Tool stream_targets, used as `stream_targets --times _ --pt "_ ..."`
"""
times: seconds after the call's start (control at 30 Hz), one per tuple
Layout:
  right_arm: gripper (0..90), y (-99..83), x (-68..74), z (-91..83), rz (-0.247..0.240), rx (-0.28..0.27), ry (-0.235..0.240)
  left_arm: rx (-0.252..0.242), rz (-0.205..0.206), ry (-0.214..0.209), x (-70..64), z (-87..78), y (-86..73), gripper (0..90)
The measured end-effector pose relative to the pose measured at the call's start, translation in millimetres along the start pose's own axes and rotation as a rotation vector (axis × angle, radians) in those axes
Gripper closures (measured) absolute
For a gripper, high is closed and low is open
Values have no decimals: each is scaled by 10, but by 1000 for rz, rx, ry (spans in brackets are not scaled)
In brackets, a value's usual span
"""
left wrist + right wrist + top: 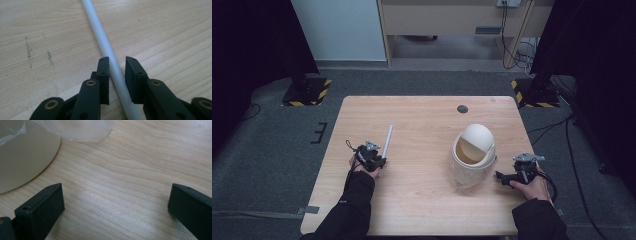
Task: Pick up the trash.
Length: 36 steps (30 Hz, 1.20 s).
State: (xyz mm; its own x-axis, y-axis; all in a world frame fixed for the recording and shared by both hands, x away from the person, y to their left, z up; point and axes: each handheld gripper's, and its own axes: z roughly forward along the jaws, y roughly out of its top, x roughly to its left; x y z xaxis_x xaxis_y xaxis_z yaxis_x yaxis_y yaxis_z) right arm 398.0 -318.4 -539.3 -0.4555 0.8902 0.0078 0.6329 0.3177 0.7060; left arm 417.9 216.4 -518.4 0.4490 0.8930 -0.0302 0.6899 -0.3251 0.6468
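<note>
Grey carpet surrounds the pale wooden table (422, 200), and on it, at about nine o'clock from the centre, lies the thin white plastic rod (387, 141), pointing toward twelve. The left tool (117, 66) straddles the rod's near end with its jaws apart, one pad on each side; the left pad looks almost touching, the right one has a gap. The step in hand appears to be gripping the rod. To do it well, centre the rod between the pads, press down lightly, then close evenly so it cannot roll away. At three o'clock stands the cream swing-lid bin with a clear plastic liner (473, 155); the right tool (115, 202) rests just beside it, jaws wide apart.
</note>
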Motion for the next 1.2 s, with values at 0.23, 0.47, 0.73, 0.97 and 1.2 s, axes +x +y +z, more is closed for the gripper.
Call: stream_targets --times 0.23,0.47,0.73,0.97,1.2 --pt "9 0 0 0 0 0 0 24 40 -31 -24 -99 -63 785" --pt "9 0 0 0 0 0 0 31 69 -62 -44 -230 -183 782" --pt "9 0 1 0 0 0 0 -77 42 -73 -52 -406 -170 629" --pt "9 0 1 0 0 -1 0 -181 32 -73 -23 -452 -23 534" --pt "9 0 0 0 0 -1 0 -298 48 -71 -8 -466 189 463"
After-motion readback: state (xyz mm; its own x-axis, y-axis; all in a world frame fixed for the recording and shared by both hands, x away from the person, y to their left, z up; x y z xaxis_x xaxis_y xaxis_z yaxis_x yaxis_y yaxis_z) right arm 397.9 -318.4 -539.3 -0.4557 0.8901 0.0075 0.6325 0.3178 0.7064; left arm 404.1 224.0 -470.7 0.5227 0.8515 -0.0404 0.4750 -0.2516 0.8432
